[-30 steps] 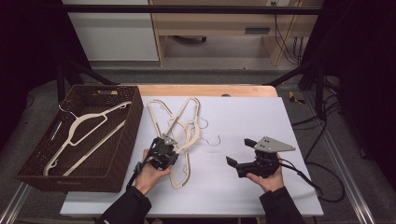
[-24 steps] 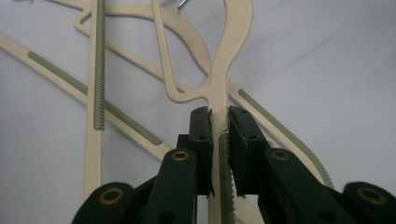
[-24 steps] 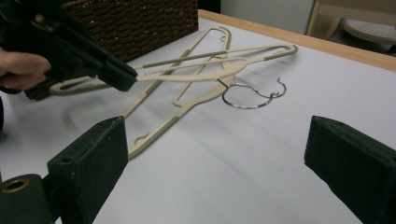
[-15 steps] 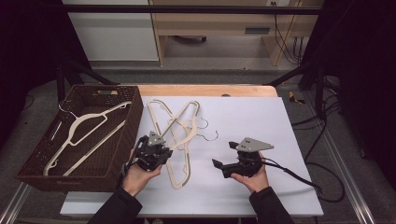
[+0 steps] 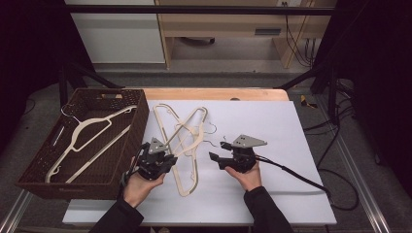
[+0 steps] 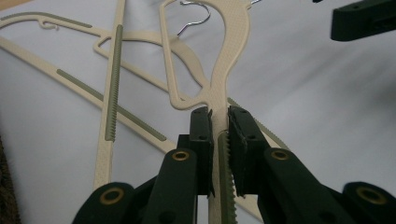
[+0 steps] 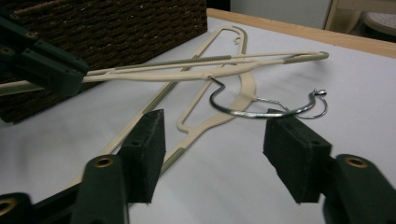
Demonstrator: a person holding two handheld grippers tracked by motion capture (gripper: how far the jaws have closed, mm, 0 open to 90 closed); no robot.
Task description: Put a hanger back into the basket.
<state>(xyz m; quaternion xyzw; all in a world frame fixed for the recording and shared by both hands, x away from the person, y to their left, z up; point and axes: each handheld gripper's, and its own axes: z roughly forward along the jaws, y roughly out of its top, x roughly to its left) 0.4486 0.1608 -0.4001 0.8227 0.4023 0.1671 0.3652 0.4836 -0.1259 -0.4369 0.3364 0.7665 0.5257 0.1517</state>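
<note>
basket point(image 5: 29, 167) left of frame: holds one hanger, likely the drop spot | left gripper point(image 5: 163, 158) lower centre: jaws pinching beige hanger point(image 5: 187, 136) arm, lifting it from the pile | right gripper point(image 5: 221, 156) centre-right: jaws spread, just been closing, nothing between, nearing metal hook point(image 7: 266, 109)

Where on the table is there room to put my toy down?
The white table is bare right of the right claw, out to its far edge. It's crowded between the basket and that claw, where the hangers cross.

The basket's point(image 5: 141, 114) near wall hides the lower end of its hanger point(image 5: 90, 133)
</note>
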